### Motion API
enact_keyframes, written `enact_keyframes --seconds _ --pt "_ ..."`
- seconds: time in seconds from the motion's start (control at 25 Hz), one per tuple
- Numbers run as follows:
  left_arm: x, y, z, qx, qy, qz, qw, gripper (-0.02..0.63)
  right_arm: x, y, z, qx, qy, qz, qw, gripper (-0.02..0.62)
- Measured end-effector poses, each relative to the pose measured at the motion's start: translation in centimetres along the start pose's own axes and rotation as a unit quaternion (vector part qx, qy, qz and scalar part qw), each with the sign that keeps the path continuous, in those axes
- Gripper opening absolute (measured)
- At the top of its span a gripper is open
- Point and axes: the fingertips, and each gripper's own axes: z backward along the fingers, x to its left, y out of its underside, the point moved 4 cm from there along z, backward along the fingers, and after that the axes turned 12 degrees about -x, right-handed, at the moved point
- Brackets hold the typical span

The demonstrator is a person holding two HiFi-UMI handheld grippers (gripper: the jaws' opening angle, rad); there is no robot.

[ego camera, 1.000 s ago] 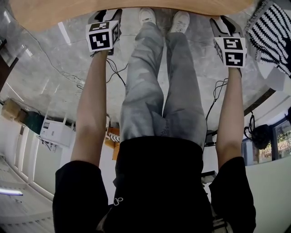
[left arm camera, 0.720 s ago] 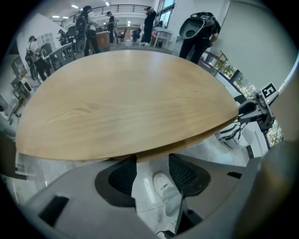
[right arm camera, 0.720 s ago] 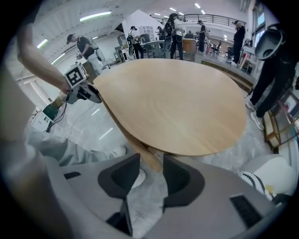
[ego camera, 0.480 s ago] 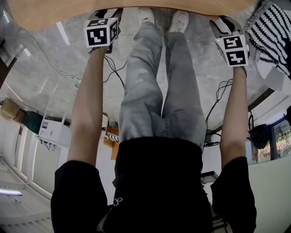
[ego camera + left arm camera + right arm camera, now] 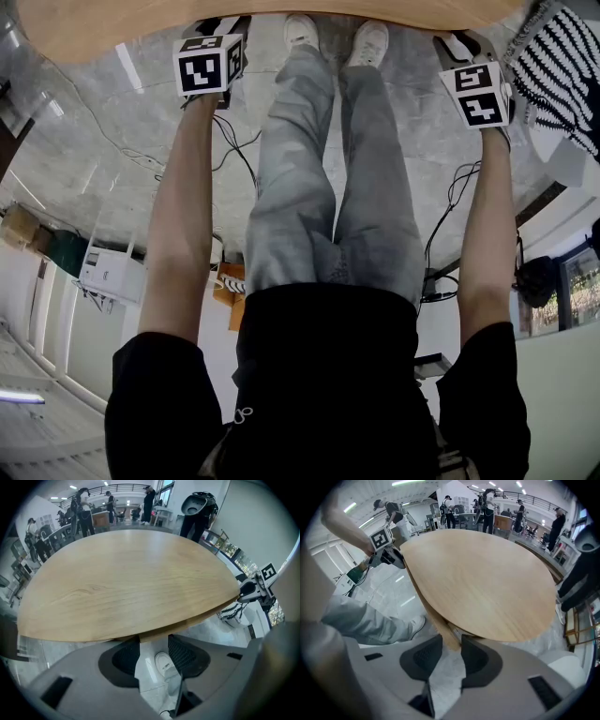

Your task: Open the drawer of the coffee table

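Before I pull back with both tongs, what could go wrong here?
1. The right tongs are closing with only the thin wooden lip under the tabletop at their tips, and the left tongs stand open around it: a shallow bite may slip off.
2. The shoes stand right at the tabletop's edge between the tongs, so whatever slides out may hit the legs.
3. On the floor lie cables; a step back could snag them.

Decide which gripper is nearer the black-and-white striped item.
Right. The right gripper, jaws closing around the table edge, sits beside the striped item; the left gripper is across the person's legs from it.
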Motion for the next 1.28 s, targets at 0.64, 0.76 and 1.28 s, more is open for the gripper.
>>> enact_keyframes --seconds 0.64,0.76,1.28 --pt "-0.8 1.9 1.4 0.016 0.001 -0.02 0.9997 0.152 1.9 0.9 1.0 0.034 -0.016 0.061 0.997 0.097" --pt "-1.2 2.9 2.1 0.022 0.002 -0.021 0.9995 0.149 2.8 1.6 1.4 0.04 -0.019 0.062 0.997 0.095" --pt "-2.9 7.3 4.9 0.059 0.008 -0.017 0.9981 0.141 7.3 4.2 3.2 0.069 -0.038 0.066 0.995 0.092"
